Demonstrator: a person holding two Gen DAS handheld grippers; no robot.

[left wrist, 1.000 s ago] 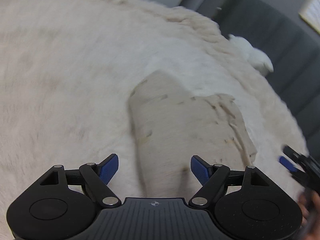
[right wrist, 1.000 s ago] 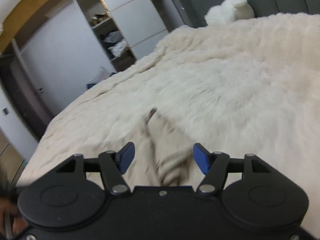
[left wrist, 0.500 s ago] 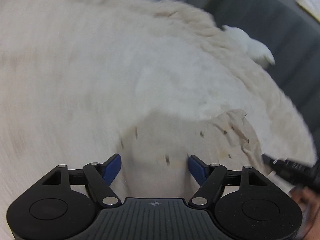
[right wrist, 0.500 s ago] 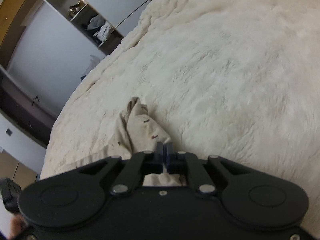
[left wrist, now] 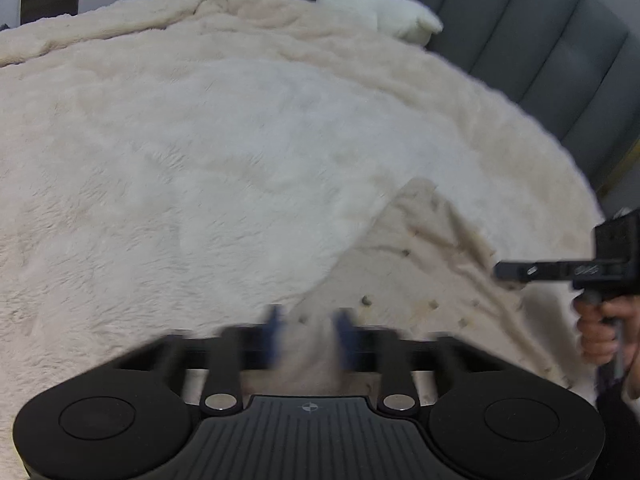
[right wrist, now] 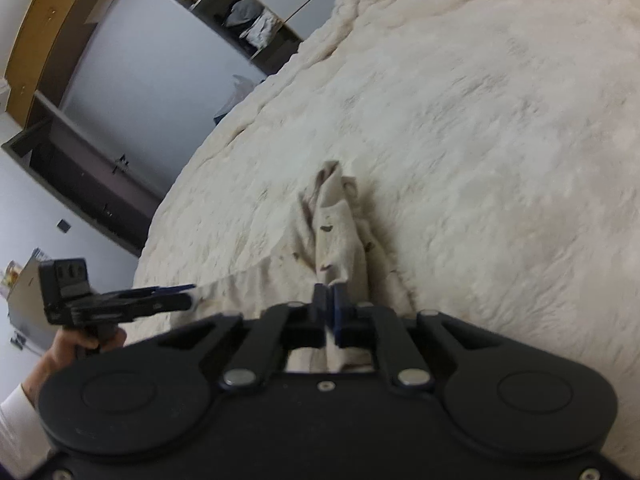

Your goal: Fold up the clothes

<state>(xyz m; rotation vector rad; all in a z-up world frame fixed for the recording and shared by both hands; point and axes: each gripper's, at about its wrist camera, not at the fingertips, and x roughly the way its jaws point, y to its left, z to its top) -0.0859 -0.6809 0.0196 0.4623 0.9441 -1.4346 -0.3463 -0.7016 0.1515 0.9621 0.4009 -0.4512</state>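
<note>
A beige garment with small dark marks (left wrist: 420, 272) lies on a fluffy cream blanket (left wrist: 200, 160). My left gripper (left wrist: 308, 332) is blurred, its blue fingers (left wrist: 274, 326) partly closed with a fold of the garment between them. My right gripper (right wrist: 329, 308) is shut on a bunched edge of the garment (right wrist: 336, 232), which rises in a ridge ahead of the fingers. The right gripper also shows at the right edge of the left wrist view (left wrist: 504, 271). The left gripper shows at the left of the right wrist view (right wrist: 190, 294), at the garment's other edge.
A grey padded headboard (left wrist: 540, 52) runs behind the bed, with a white plush toy (left wrist: 380, 12) against it. In the right wrist view an open wardrobe with clothes (right wrist: 248, 20) and a dark cabinet (right wrist: 80, 176) stand beyond the bed's edge.
My right gripper closed on the garment's edge and lifted it into a ridge. My left gripper moved onto the garment and its fingers have come closer together around the cloth.
</note>
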